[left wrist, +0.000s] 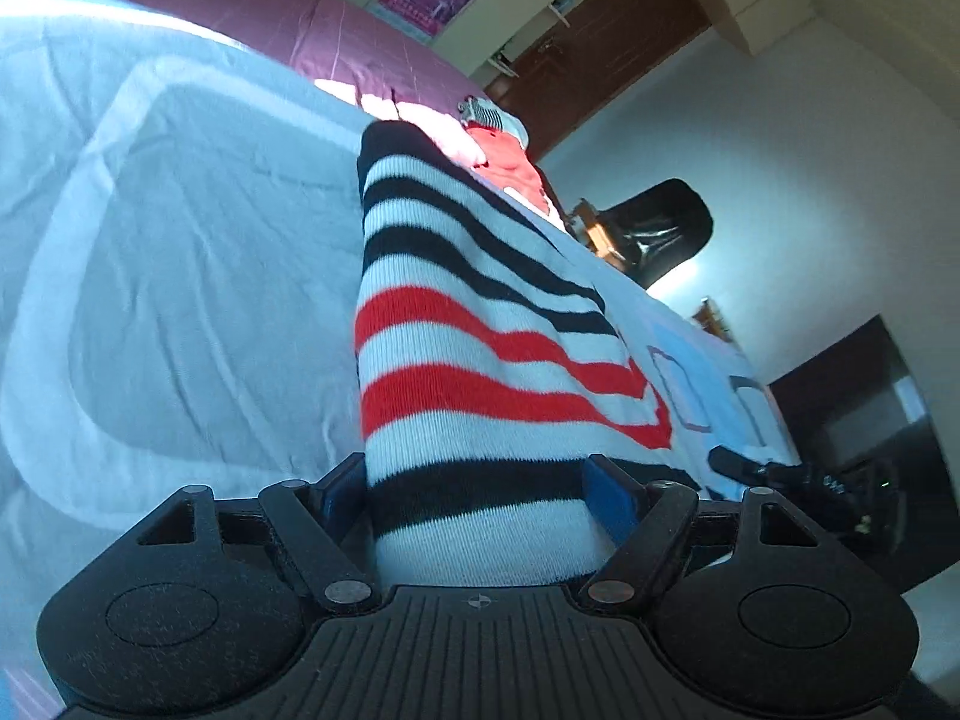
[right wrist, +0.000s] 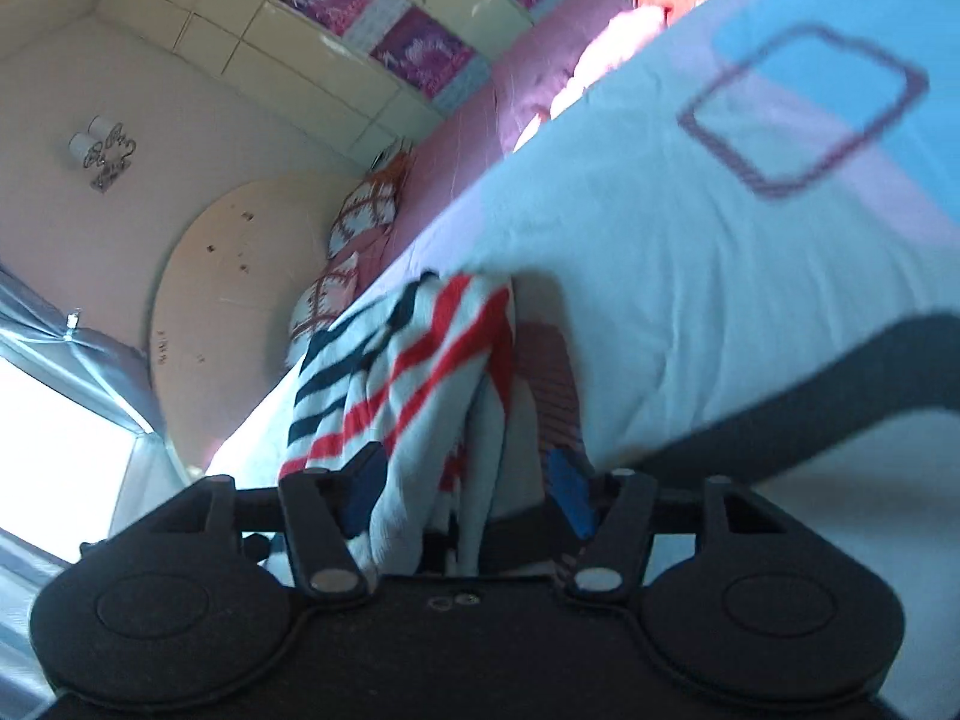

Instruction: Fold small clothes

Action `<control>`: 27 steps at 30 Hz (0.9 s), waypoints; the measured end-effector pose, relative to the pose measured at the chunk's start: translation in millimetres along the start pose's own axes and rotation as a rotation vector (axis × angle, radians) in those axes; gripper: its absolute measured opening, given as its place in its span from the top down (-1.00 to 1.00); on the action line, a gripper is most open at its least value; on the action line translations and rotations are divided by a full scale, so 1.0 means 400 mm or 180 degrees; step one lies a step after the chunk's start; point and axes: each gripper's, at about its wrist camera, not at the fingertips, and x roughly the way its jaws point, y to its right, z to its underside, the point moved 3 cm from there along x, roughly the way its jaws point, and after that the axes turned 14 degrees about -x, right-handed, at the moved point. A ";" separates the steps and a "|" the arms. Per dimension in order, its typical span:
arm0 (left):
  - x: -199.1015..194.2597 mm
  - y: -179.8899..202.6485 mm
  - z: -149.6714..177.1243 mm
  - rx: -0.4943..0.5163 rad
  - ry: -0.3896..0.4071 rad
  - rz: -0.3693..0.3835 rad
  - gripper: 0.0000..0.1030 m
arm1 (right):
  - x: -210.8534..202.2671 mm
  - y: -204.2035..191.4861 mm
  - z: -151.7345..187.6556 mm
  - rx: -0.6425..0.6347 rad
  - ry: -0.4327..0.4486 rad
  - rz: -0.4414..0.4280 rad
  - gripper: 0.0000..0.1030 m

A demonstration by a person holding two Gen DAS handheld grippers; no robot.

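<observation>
A small knit garment with white, black and red stripes [left wrist: 480, 324] lies stretched over the pale blue bedspread [left wrist: 180, 240]. My left gripper [left wrist: 477, 492] is shut on its near edge, cloth filling the gap between the blue pads [left wrist: 612, 498]. In the right wrist view the same striped garment [right wrist: 408, 372] hangs bunched and folded between the fingers. My right gripper [right wrist: 462, 486] is shut on this bunched end. The other gripper [left wrist: 780, 474] shows at the far right of the left wrist view.
The bedspread [right wrist: 690, 252] has printed square outlines [right wrist: 804, 108]. A pile of red and striped clothes [left wrist: 504, 150] lies further along the bed on a pink sheet [left wrist: 360, 30]. Patterned pillows [right wrist: 354, 240] and a round headboard [right wrist: 228, 300] stand at the bed's end. A black chair [left wrist: 666, 228] is beside the bed.
</observation>
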 end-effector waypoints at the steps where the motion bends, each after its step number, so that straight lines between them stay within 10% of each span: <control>1: 0.003 -0.009 0.001 -0.0069 -0.0016 0.0065 -0.47 | 0.009 0.009 0.005 0.0034 -0.0076 -0.0075 -0.17; 12: 0.075 0.009 -0.031 -0.0012 -0.0126 0.0250 -0.46 | 0.127 -0.038 0.002 -0.0144 -0.0320 -0.0432 -0.14; 16: 0.082 -0.001 -0.031 -0.0069 -0.0056 0.0295 0.14 | 0.135 -0.058 -0.001 -0.0302 -0.0373 -0.0309 0.21; 27: -0.065 0.039 -0.050 0.0028 0.0233 0.0642 0.29 | 0.094 -0.231 -0.034 -0.0783 -0.0182 -0.0337 0.34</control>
